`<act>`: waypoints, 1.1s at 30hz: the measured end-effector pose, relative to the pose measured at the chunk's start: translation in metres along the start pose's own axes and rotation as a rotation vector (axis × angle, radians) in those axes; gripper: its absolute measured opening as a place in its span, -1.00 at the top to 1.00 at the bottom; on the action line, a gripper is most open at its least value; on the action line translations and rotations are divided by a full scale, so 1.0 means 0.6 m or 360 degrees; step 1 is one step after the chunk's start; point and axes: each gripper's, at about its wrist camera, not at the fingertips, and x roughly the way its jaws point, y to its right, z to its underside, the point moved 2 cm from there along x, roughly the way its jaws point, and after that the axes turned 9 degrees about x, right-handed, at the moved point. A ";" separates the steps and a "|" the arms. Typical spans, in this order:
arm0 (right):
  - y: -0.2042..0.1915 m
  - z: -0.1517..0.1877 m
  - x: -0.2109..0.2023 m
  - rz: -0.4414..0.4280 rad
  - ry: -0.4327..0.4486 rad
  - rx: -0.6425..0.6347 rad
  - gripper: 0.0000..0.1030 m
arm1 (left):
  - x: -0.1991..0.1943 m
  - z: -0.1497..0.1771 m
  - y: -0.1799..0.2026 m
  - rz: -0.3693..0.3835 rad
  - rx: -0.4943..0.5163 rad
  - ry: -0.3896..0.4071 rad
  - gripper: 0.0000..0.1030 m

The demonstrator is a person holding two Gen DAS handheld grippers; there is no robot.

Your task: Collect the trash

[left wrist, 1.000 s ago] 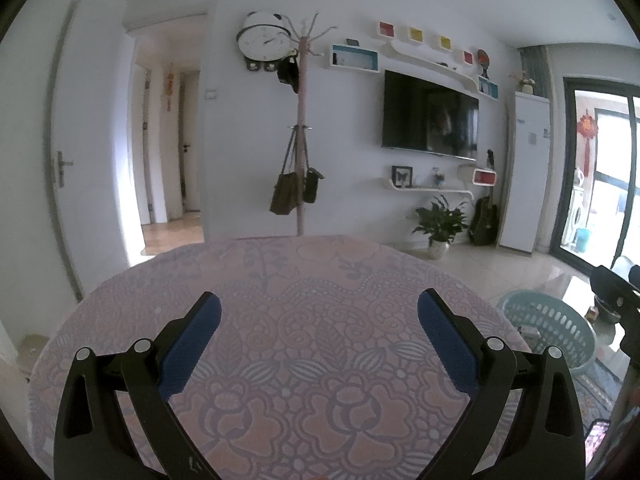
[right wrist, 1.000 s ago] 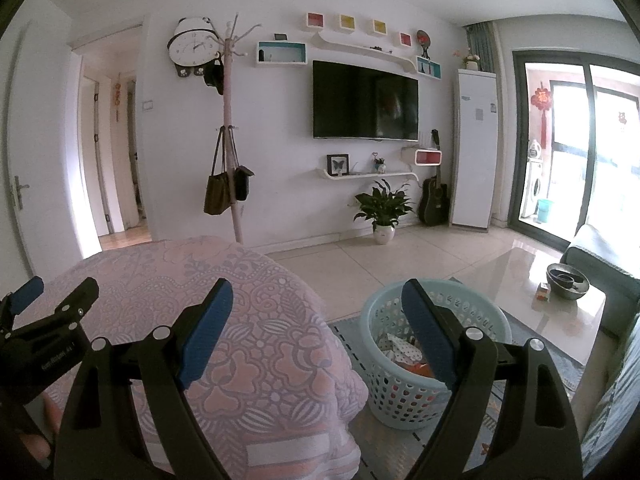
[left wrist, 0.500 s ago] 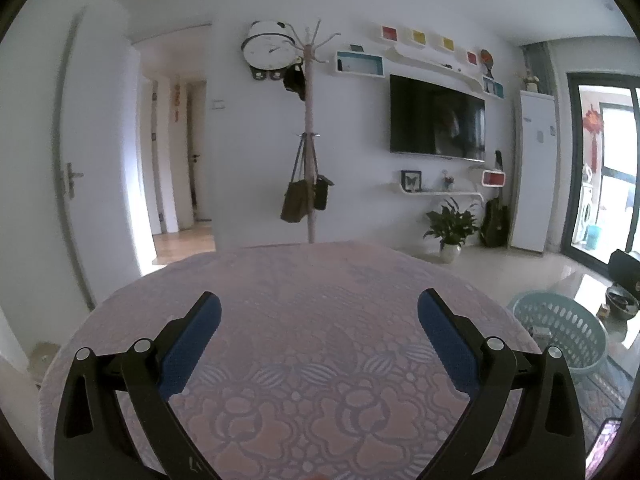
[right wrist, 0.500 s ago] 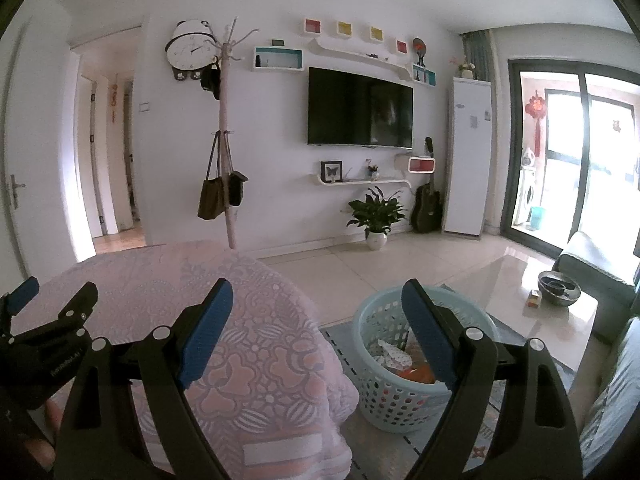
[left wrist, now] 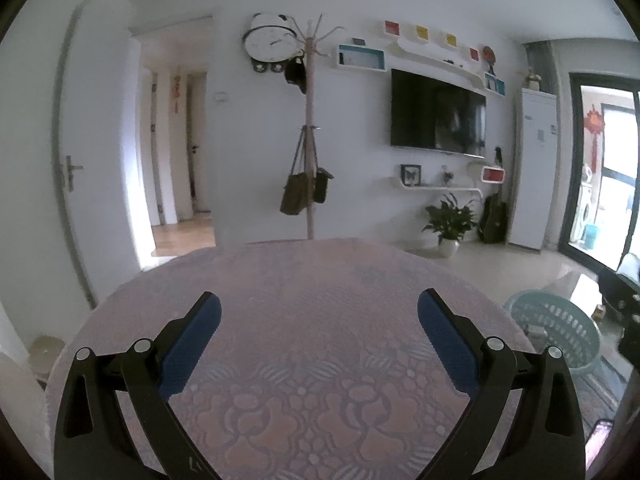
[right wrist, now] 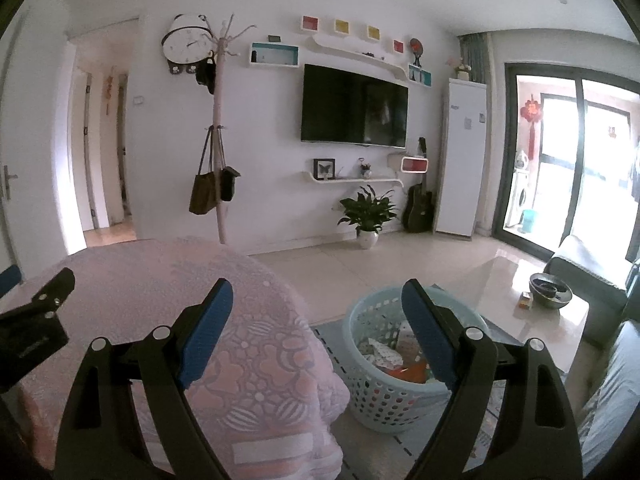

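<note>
- Left gripper [left wrist: 319,312]: we see its two blue-padded jaws spread wide with nothing between them, held above the pink floral tablecloth [left wrist: 304,320].
- Right gripper [right wrist: 317,304]: its jaws likewise stand wide apart and hold nothing; the left pad lies over the table's edge, the right pad over the basket.
- Basket [right wrist: 384,400]: a pale blue perforated laundry-style basket on the floor, just beside the table at 3 o'clock from it in the right wrist view; in the left wrist view it appears at 4 o'clock [left wrist: 560,328].
- Trash [right wrist: 384,354]: we note crumpled paper and an orange scrap lying inside the basket, partly hidden by the right gripper's right finger.
- Table surface: within both views we see only the patterned cloth on it.
- Left gripper as seen from the right wrist camera: its black frame enters at 9 o'clock, over the cloth [right wrist: 36,320].
- Background, 12 o'clock: a wall-mounted television [right wrist: 354,108], a coat stand [right wrist: 218,140] with hanging bags, and a round clock [right wrist: 186,42].
- Background, 1 to 3 o'clock: a potted plant [right wrist: 368,210], a guitar [right wrist: 418,200], and a glossy coffee table [right wrist: 532,320] bearing a dark bowl [right wrist: 550,289].
</note>
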 end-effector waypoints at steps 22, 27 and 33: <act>-0.045 0.002 -0.010 -0.0137 -0.0018 -0.0067 -0.59 | -0.026 -0.002 -0.100 -0.0126 -0.0023 -0.0119 -0.85; -0.069 0.005 -0.009 -0.0173 -0.0030 -0.0098 -0.59 | -0.025 0.003 -0.125 -0.0127 -0.0059 -0.0147 -0.85; -0.096 0.011 -0.006 -0.0210 -0.0043 -0.0123 -0.59 | -0.024 0.008 -0.150 -0.0173 -0.0072 -0.0164 -0.85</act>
